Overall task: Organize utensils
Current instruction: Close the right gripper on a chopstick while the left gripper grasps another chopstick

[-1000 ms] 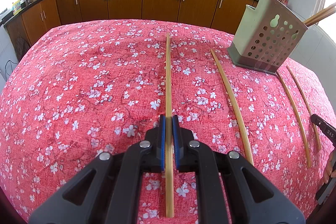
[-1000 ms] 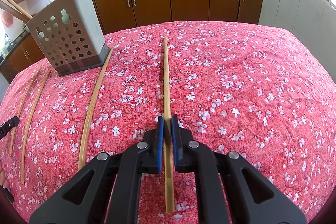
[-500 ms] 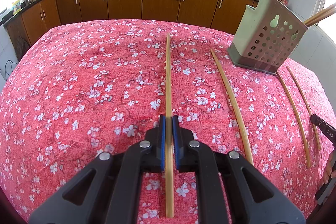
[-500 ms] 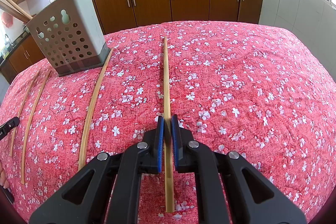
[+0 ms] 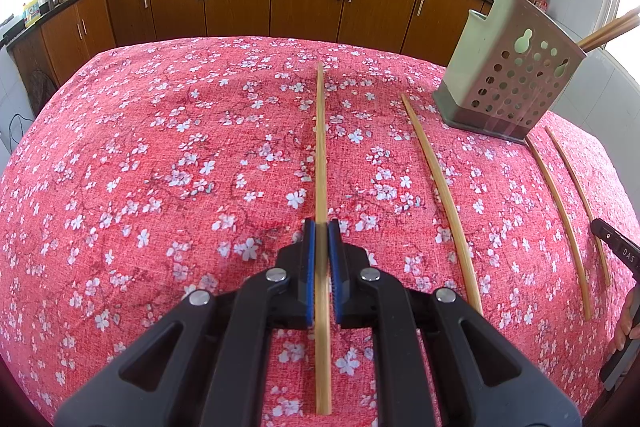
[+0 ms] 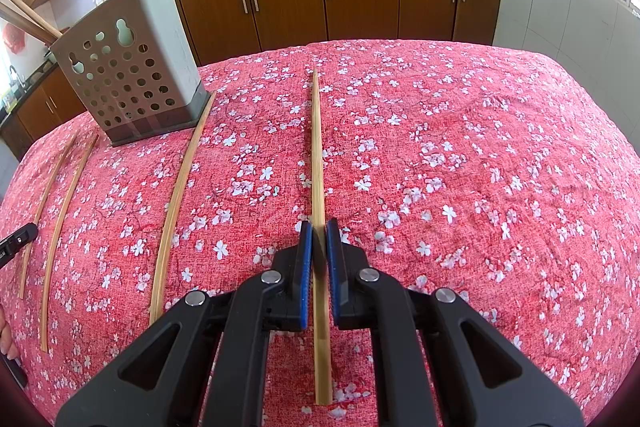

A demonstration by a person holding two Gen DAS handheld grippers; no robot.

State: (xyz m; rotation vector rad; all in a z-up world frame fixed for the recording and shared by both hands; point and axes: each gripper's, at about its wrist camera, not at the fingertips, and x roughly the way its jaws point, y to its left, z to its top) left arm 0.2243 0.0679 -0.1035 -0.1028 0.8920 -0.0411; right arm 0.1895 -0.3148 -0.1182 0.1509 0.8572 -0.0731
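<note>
The left gripper [image 5: 321, 227] is clamped on a chopstick [image 5: 320, 147], and the right gripper [image 6: 319, 227] likewise pinches its own chopstick [image 6: 317, 147]. Nothing has shifted since the earlier frames. Each stick runs forward between the pads across the floral tablecloth [image 5: 160, 167], beside the perforated holder [image 6: 132, 79].

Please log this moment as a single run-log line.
left hand-held gripper: shut on chopstick | right hand-held gripper: shut on chopstick | holder: upright
</note>
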